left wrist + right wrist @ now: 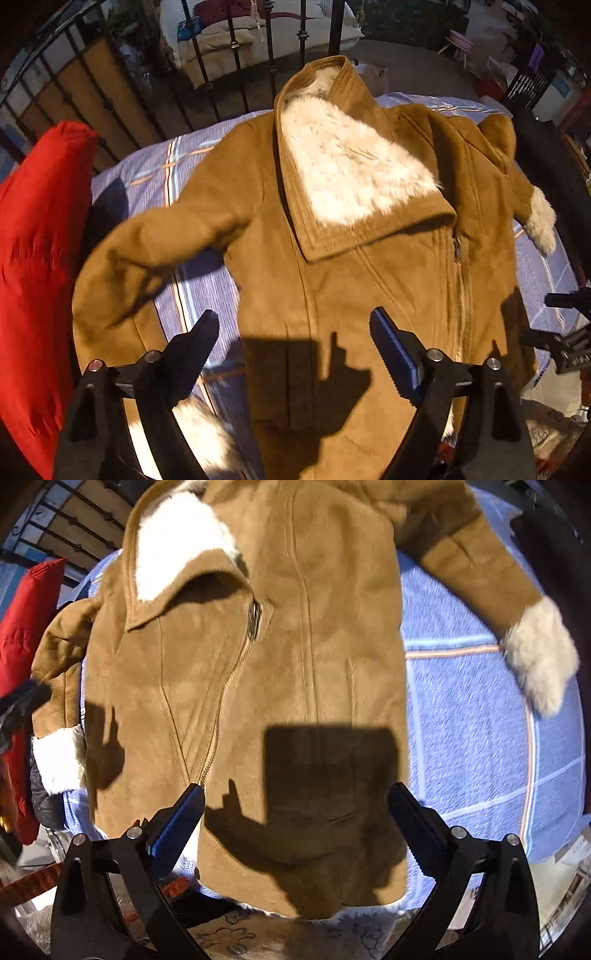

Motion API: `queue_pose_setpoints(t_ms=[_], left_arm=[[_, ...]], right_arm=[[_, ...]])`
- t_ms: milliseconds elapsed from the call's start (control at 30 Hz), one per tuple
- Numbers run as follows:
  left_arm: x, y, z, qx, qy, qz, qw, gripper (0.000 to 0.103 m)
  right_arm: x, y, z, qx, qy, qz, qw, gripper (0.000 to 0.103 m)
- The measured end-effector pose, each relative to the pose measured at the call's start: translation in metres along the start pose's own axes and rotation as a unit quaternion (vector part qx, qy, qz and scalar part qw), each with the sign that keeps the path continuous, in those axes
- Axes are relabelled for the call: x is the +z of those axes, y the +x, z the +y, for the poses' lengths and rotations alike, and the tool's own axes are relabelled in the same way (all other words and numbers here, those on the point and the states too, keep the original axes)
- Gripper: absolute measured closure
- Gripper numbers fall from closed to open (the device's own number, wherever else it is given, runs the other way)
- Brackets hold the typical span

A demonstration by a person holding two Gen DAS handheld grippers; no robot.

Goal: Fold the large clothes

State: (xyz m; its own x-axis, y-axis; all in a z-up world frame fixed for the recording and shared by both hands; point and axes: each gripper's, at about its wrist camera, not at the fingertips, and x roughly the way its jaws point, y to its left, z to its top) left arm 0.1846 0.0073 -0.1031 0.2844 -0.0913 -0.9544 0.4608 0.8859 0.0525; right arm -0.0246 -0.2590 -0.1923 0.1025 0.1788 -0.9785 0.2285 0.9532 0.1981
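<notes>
Currently, the scene reads as follows.
Coat: a tan suede coat (pixel 332 258) lies front side up on the bed (pixel 192 280), spread across most of the striped blue bedcover (pixel 472 716).
Collar: turned open toward the head of the bed, showing white fur lining (pixel 351 166).
Zipper: a slanted zipper (pixel 225 686) runs down the front toward the hem.
Sleeves: both extend outward toward the side edges of the bed; each ends in a pale fur cuff (pixel 539 657).
Hem: lies at the foot edge of the bed, nearest both cameras.
Left gripper: the left gripper (pixel 295 332) hangs above the lower front of the coat, pointing steeply down; its jaws stand spread, with nothing between them.
Right gripper: the right gripper (pixel 295 805) hangs above the hem area near the foot edge; its jaws are spread wide and grip nothing.
Shadows: dark gripper shadows fall on the lower coat panels.
Cushion: a red cushion (pixel 33 258) sits at one side edge of the bed, just beside a sleeve.
Headboard: a black metal bar headboard (pixel 236 55) stands behind the collar end.
</notes>
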Motion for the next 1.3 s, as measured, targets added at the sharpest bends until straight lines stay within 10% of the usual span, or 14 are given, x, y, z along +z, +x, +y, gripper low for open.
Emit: queue_pose_setpoints(t_ms=[267, 333, 400, 700, 867, 933, 1000, 1067, 1300], left_arm=[[0.117, 0.096, 0.007, -0.048, -0.035, 0.077, 0.9953, 0.037], [0.122, 0.127, 0.000, -0.047, -0.047, 0.130, 0.9892, 0.053], [0.124, 0.136, -0.008, -0.023, -0.054, 0.154, 0.9863, 0.089], [0.238, 0.017, -0.066, -0.123, 0.031, 0.003, 0.9919, 0.098], [0.281, 0.073, -0.117, -0.098, 0.045, 0.043, 0.9933, 0.097], [0.284, 0.104, -0.134, -0.087, 0.033, 0.059, 0.9940, 0.092], [0.289, 0.123, -0.147, -0.083, 0.019, 0.064, 0.9944, 0.042], [0.291, 0.130, -0.159, -0.094, 0.011, 0.057, 0.9939, 0.017], [0.313, 0.072, -0.165, -0.155, 0.027, -0.022, 0.9873, 0.010]], right_arm=[[-0.007, -0.021, -0.034, 0.026, 0.044, -0.007, 0.999, 0.005], [-0.011, -0.013, -0.040, 0.032, 0.068, 0.002, 0.997, 0.005], [-0.017, -0.009, -0.052, 0.042, 0.093, 0.011, 0.995, 0.005], [-0.003, -0.016, -0.089, 0.072, 0.180, -0.037, 0.980, 0.005], [0.011, -0.020, -0.092, 0.074, 0.184, -0.047, 0.979, 0.005], [0.010, -0.025, -0.089, 0.077, 0.182, -0.049, 0.979, 0.005], [0.006, -0.030, -0.087, 0.077, 0.179, -0.053, 0.979, 0.005], [0.001, -0.031, -0.087, 0.069, 0.180, -0.051, 0.980, 0.005], [-0.013, -0.034, -0.114, 0.074, 0.225, -0.066, 0.969, 0.005]])
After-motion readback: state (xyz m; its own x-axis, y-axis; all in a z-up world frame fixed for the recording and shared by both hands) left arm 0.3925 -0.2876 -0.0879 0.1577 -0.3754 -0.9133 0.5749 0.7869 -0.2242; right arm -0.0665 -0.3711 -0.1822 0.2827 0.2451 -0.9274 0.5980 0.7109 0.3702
